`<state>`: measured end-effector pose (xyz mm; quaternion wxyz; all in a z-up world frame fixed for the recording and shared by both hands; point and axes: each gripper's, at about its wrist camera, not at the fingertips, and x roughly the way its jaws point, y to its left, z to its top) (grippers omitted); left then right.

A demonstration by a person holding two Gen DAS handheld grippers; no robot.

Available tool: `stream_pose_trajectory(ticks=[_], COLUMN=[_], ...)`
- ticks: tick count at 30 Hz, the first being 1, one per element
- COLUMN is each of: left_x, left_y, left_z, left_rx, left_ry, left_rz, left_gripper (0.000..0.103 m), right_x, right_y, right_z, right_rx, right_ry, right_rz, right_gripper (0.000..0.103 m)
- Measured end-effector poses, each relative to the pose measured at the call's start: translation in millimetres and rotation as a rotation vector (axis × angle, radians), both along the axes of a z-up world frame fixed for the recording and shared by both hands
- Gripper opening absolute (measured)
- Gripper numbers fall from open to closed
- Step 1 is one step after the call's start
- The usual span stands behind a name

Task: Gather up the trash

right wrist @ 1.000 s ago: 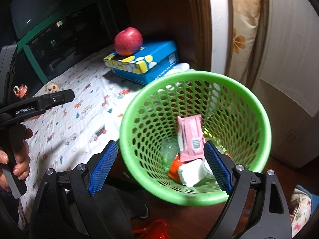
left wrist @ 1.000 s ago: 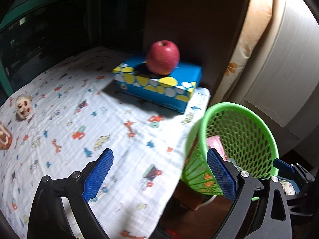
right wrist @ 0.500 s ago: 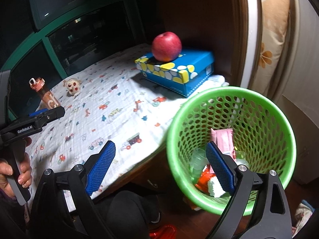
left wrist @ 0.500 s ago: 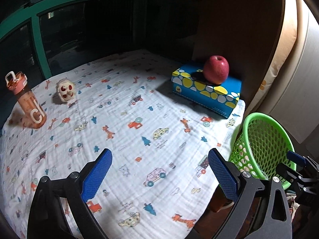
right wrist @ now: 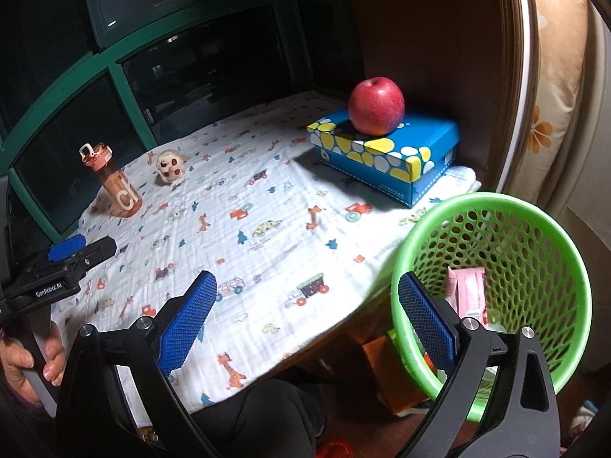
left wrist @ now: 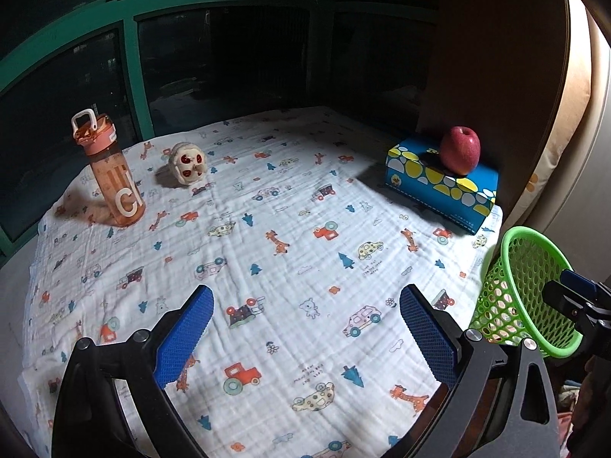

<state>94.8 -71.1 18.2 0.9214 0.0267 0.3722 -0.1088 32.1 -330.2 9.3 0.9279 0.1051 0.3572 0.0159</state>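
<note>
A green mesh bin [right wrist: 496, 290] stands beside the table's right edge, with a pink wrapper [right wrist: 469, 290] and other trash inside; it also shows in the left wrist view [left wrist: 527, 290]. My left gripper [left wrist: 305, 328] is open and empty above the patterned tablecloth [left wrist: 267, 248]. My right gripper [right wrist: 305, 316] is open and empty over the table's near edge, its right finger over the bin's rim. The left gripper shows at the left in the right wrist view [right wrist: 65, 263].
A red apple [left wrist: 460, 149] sits on a blue tissue box [left wrist: 439, 187] at the far right. An orange water bottle [left wrist: 110, 175] and a small skull-like toy [left wrist: 187, 162] stand at the far left. Dark windows lie behind the table.
Both grippers have pulled back and swung left, away from the bin. The whole tabletop, with the bottle and toy, has come into view. Both stay open.
</note>
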Motion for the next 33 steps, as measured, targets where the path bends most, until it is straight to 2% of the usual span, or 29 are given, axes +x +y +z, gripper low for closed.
stream_pose_trajectory(ticks=[10,33], left_x=[-11.1,-25.2], left_y=[18.4,28.3], left_z=[0.1,2.0], left_rx=[0.008,0.042], left_ry=[-0.023,-0.045], left_rz=[0.049,0.084], left_gripper=[0.095,0.095], right_x=[-2.0,-2.5], right_y=[13.2,22.6], right_z=[2.2,2.4], right_rx=[-0.008,-0.003], right_ry=[-0.009,-0.010], right_rz=[-0.006,0.005], right_gripper=[0.095,0.096])
